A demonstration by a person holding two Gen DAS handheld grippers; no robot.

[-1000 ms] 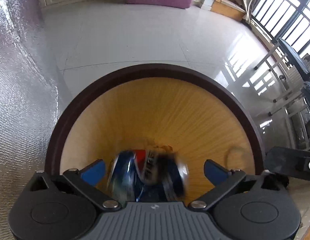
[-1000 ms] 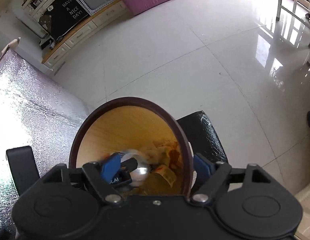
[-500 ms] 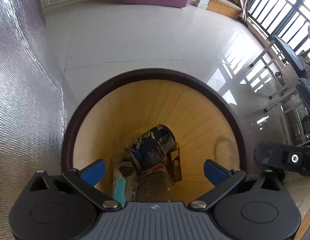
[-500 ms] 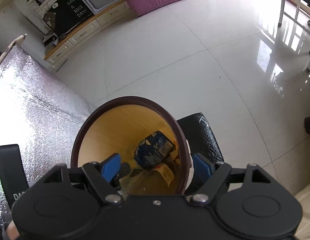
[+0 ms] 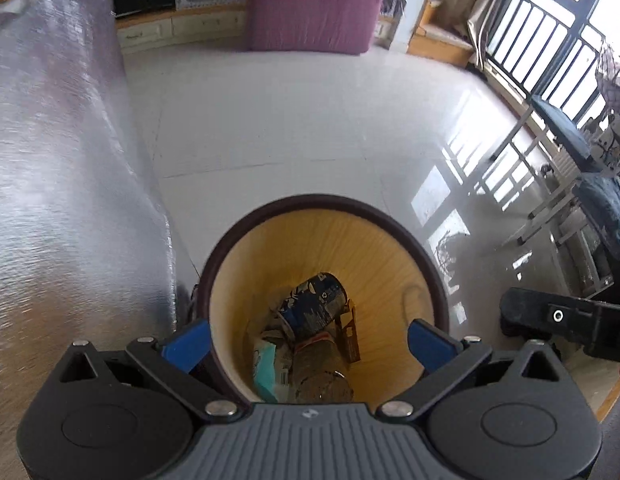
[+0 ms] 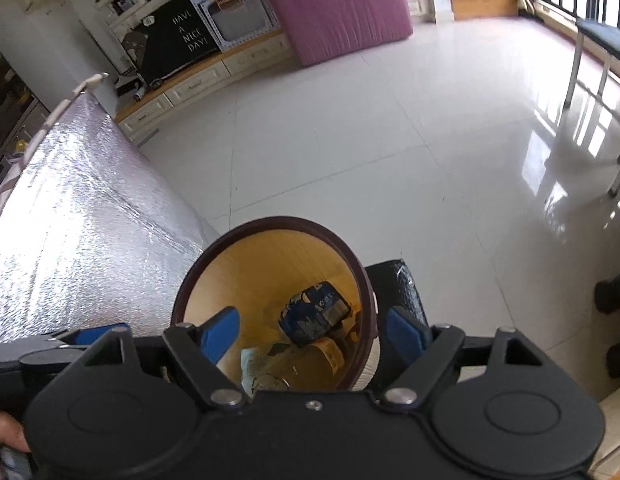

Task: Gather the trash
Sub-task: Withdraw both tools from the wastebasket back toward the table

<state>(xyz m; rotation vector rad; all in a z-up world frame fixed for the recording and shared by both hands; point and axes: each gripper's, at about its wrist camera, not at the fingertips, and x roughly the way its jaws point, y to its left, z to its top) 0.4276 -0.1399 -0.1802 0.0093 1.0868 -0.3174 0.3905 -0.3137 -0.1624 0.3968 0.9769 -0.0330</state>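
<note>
A round bin with a dark brown rim (image 5: pixel 321 200) and a yellow wood-grain inside stands on the floor. A dark blue crushed can (image 5: pixel 315 306) lies in it on top of a plastic bottle (image 5: pixel 321 376) and a teal wrapper (image 5: pixel 266 368). My left gripper (image 5: pixel 310 340) is open and empty above the bin. My right gripper (image 6: pixel 313 334) is open and empty over the bin's rim (image 6: pixel 270 224), with the can (image 6: pixel 313 312) below it. The right gripper's black body shows at the right of the left wrist view (image 5: pixel 565 320).
A table covered in silver foil (image 5: pixel 62 200) stands against the bin's left side (image 6: pixel 78 216). White tiled floor (image 5: pixel 294 120) lies beyond. A purple mattress (image 5: pixel 317 4) and a low cabinet stand at the far wall. Chairs (image 5: pixel 569 168) and a window are at the right.
The blue can has dropped from my left gripper into the bin. Both grippers have risen, and the bin looks smaller and farther below.
</note>
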